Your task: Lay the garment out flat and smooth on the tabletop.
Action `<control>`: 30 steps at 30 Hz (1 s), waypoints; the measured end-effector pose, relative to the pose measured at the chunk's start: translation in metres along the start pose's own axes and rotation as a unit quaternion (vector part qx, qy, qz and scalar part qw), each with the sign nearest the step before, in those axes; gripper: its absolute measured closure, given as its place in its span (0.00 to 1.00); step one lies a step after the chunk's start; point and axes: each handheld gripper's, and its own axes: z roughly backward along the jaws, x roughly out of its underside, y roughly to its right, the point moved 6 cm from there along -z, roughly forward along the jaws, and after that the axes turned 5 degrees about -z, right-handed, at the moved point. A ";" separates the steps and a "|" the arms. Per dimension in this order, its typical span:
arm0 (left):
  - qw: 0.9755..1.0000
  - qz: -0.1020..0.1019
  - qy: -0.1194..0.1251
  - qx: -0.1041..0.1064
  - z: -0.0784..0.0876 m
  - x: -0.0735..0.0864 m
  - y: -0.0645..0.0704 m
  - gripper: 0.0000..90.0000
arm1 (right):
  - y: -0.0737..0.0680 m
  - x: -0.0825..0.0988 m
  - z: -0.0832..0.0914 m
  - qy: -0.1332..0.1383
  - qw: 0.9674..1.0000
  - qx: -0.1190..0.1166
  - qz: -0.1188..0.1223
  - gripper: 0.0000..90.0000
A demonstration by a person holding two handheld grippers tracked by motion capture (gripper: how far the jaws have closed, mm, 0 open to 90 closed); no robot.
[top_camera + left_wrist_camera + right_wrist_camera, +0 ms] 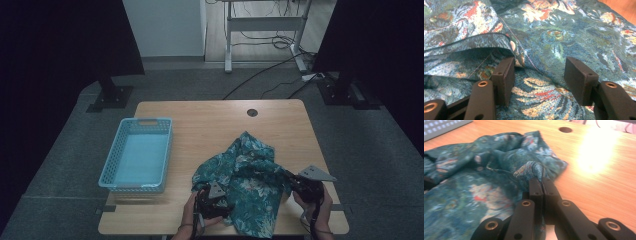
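- Floral shirt (245, 175), teal with red and cream print, lies crumpled on the near right part of the wooden table (200, 120); its near hem hangs to the table's near edge.
- Left gripper (214, 199) sits on the near left part of the shirt, held by the person's left hand (192, 212). In the left gripper view (539, 75) its jaws stand spread, cloth lying flat between them; pads not pressing on anything.
- Left pad (505, 75) is just beside a folded hem edge with a small pale button (512, 45) showing next to it. Right pad is apart from that hem, resting over flat printed cloth.
- Right gripper (295, 182) is at the shirt's right edge, held by the right hand (315, 202). In the right gripper view (541, 185) its jaws are pressed together, pinching a bunched fold of the shirt at the tips; cloth rises in a small peak from the pinch.
- Light blue plastic basket (136, 155) stands on the left side of the table, well apart from the shirt.
- Round cable hole (252, 112) in the tabletop near the far edge, beyond the shirt.
- Bright glare patch on the bare wood to the right of the shirt in the right gripper view.
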 end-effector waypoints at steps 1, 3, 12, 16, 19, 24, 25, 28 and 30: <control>1.000 0.000 0.000 0.000 0.000 0.000 0.000 0.46 | 0.000 0.000 0.000 0.000 1.000 0.000 0.000 0.98; 1.000 0.000 0.000 -0.001 0.000 0.000 0.000 0.47 | 0.012 0.001 0.002 0.004 1.000 0.008 -0.014 0.98; 1.000 -0.001 0.000 -0.002 0.000 0.000 0.000 0.47 | 0.043 0.009 0.004 -0.005 0.998 0.011 -0.068 0.97; 1.000 -0.001 0.000 -0.002 0.000 0.000 0.000 0.47 | 0.062 0.020 -0.002 -0.021 0.994 0.015 -0.106 0.93; 1.000 -0.002 0.000 -0.003 0.000 0.000 0.000 0.47 | 0.074 0.030 -0.007 -0.038 0.991 0.020 -0.128 0.86; 1.000 -0.002 0.000 -0.003 0.000 0.000 0.000 0.47 | 0.081 0.035 -0.008 -0.053 0.989 0.077 -0.115 0.62; 1.000 -0.002 0.000 -0.003 0.000 0.000 0.000 0.47 | 0.081 0.035 -0.008 -0.053 0.989 0.077 -0.115 0.62; 1.000 -0.002 -0.001 -0.003 0.000 0.001 0.000 0.47 | 0.072 0.021 0.006 -0.030 0.990 0.111 -0.080 0.56; 1.000 -0.002 0.000 -0.003 0.000 0.001 0.000 0.47 | 0.062 0.014 0.012 -0.020 0.993 0.104 -0.061 0.56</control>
